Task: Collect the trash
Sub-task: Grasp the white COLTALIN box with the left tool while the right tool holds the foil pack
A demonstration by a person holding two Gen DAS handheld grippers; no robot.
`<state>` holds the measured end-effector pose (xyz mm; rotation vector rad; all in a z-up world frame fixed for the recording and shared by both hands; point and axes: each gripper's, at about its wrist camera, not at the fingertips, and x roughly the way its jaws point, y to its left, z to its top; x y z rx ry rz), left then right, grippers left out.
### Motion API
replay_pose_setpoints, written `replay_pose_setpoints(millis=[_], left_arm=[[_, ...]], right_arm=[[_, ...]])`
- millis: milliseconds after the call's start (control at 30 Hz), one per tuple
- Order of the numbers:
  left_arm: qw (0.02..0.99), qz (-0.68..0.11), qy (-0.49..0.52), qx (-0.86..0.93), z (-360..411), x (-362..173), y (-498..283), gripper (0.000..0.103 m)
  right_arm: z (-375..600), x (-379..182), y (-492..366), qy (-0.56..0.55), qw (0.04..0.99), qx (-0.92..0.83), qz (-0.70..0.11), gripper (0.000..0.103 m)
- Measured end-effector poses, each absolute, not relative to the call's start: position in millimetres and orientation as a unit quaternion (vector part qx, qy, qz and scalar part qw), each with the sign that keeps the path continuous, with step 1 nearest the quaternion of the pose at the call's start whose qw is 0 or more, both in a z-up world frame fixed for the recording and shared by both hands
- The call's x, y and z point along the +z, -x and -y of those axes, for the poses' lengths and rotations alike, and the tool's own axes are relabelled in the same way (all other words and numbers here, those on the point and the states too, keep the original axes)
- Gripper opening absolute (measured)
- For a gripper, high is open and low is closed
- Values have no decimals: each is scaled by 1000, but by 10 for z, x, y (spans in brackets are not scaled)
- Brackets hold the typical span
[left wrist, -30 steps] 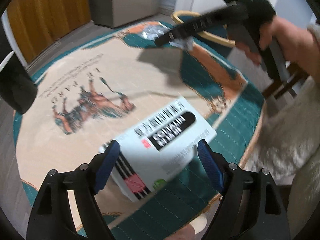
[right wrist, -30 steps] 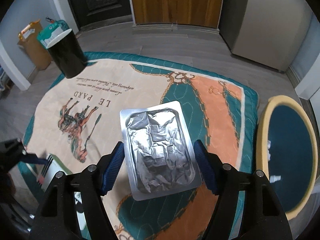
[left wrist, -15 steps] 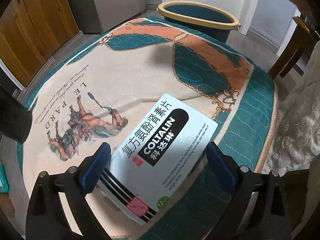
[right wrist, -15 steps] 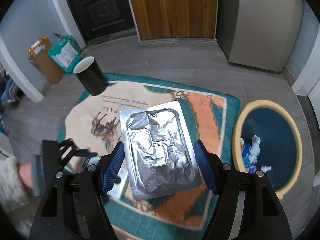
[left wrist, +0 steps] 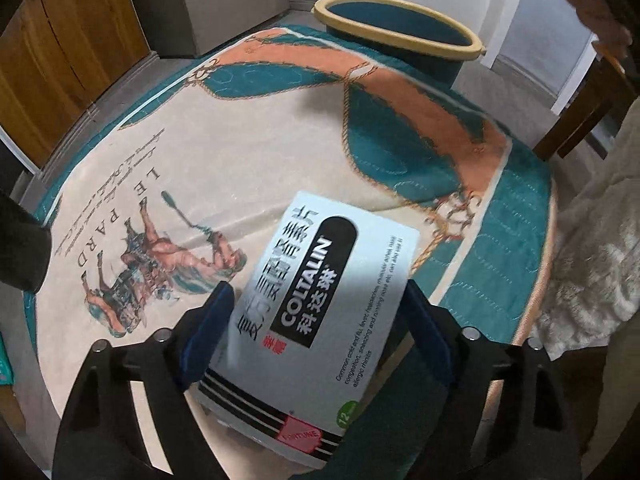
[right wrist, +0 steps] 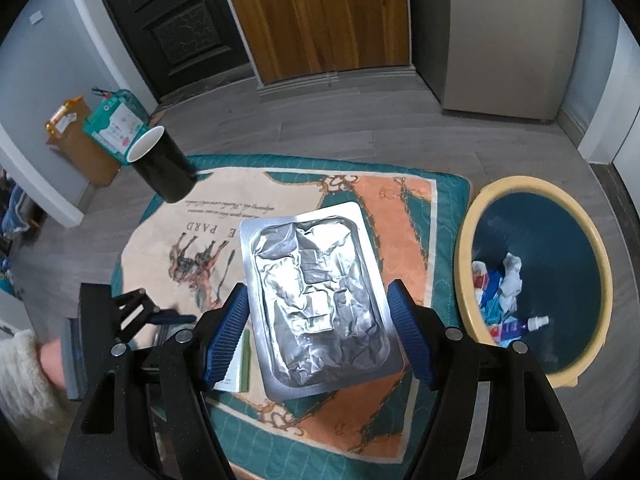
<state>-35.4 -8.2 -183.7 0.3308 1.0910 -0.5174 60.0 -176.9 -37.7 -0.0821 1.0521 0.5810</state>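
Box (left wrist: 320, 316) lies between closing left hand-held gripper (left wrist: 316, 328) fingers.

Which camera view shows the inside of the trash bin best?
The right wrist view: it looks down into the trash bin and shows crumpled paper and a small bottle at its bottom. The left wrist view shows the bin from the side, only its yellow rim and dark wall.

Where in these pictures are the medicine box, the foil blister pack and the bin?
Medicine box (left wrist: 320, 312): left wrist view, on its printed top face.
Blister pack (right wrist: 316, 296): right wrist view, on its crumpled foil middle.
Bin (right wrist: 466, 248): right wrist view, on its yellow rim.
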Motion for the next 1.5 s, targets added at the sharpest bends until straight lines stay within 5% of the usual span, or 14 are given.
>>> replay_pose_setpoints(millis=[167, 233, 300, 1233, 1500], left_arm=[[817, -497, -138, -256, 126, -1719, 352, 73], [814, -496, -118, -279, 125, -1664, 346, 41], [817, -491, -115, -281, 151, -1589, 344, 37], [869, -453, -18, -199, -483, -1213, 68, 38], [860, -459, -58, -214, -316, -1275, 87, 46]], right_arm=[[1826, -381, -631, 34, 825, 271, -494, 71], [1848, -382, -645, 30, 826, 269, -494, 71], [1856, -383, -654, 28, 826, 269, -495, 71], [1858, -391, -675, 34, 824, 274, -495, 71], [1853, -409, -679, 34, 820, 278, -499, 71]])
